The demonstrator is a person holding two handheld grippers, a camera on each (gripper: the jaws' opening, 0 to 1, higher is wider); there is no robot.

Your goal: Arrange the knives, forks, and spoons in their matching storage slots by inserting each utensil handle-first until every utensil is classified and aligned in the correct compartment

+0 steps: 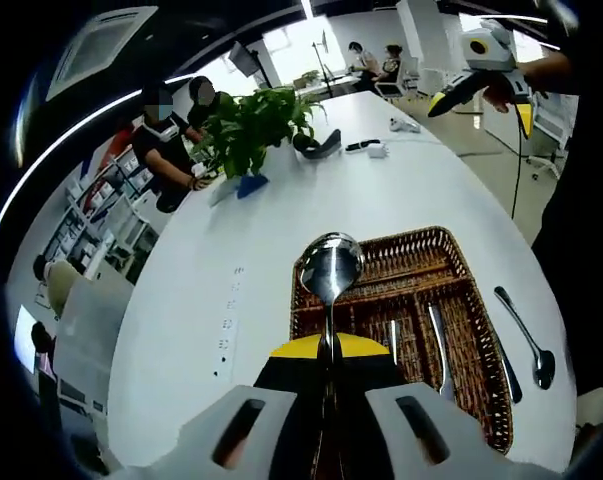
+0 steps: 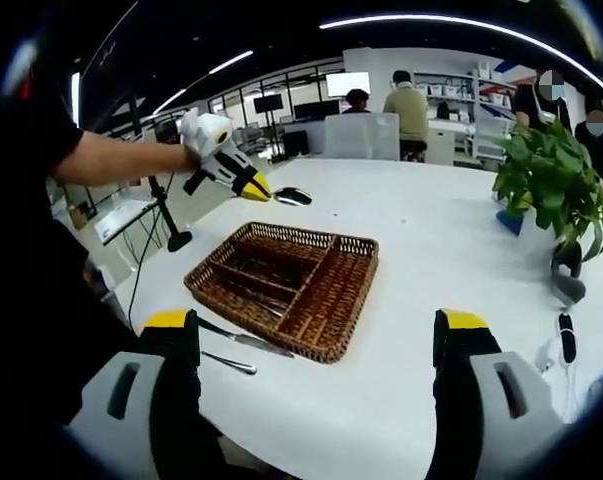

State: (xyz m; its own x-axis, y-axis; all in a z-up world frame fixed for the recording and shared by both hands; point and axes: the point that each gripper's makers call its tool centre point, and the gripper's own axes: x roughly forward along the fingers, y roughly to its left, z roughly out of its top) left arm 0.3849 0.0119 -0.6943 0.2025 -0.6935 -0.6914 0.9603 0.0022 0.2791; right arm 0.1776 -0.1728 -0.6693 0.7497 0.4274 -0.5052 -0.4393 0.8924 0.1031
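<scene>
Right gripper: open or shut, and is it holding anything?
Open and empty. In the right gripper view the right gripper has its yellow-tipped jaws standing wide apart, with bare white table between them.

Left gripper (image 1: pixel 328 352) clamped, right gripper (image 2: pixel 316 335) agape.

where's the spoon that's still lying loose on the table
In the left gripper view, the loose spoon lies on the white table, just right of the wicker tray, bowl end toward the camera.
</scene>
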